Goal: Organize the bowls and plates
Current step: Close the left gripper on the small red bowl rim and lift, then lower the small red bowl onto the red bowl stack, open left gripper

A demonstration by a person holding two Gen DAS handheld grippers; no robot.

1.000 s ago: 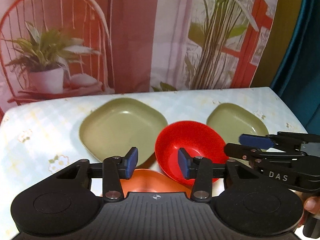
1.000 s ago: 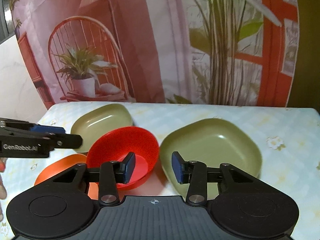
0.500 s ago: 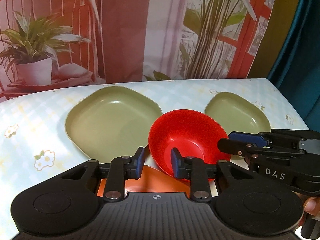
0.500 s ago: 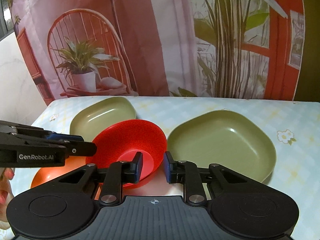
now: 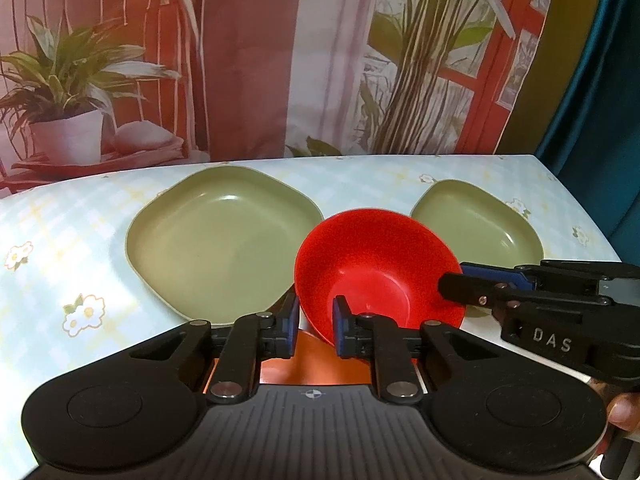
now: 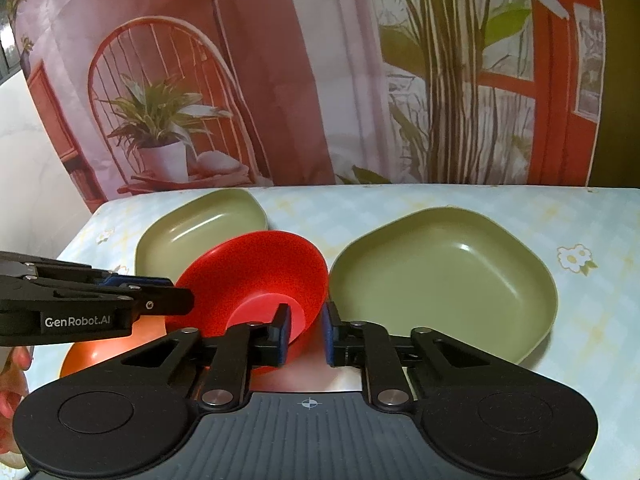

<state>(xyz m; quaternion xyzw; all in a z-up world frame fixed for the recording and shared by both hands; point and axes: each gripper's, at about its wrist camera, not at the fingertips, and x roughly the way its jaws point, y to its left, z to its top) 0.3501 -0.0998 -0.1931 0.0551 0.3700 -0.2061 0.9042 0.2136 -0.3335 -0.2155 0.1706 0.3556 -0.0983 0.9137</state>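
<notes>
- Plates and bowls lie on a table under a pale blue-and-yellow checked cloth printed with small flowers; behind it hangs a backdrop picturing a potted plant on a red chair, pink curtains and a red window frame.
- The large olive-green plate sits flat, a rounded square, near the table's middle.
- The small olive-green plate sits flat, well apart from the large one, with the red bowl between them.
- The red bowl is tipped, its mouth facing up and toward the cameras, its rim overlapping the small plate's near edge in both views.
- An orange bowl lies low beside the red one, mostly hidden.
- The left gripper is clenched on the red bowl's rim, one blue pad inside, one outside.
- The right gripper likewise pinches the opposite rim, its jaws narrowed onto the wall.
</notes>
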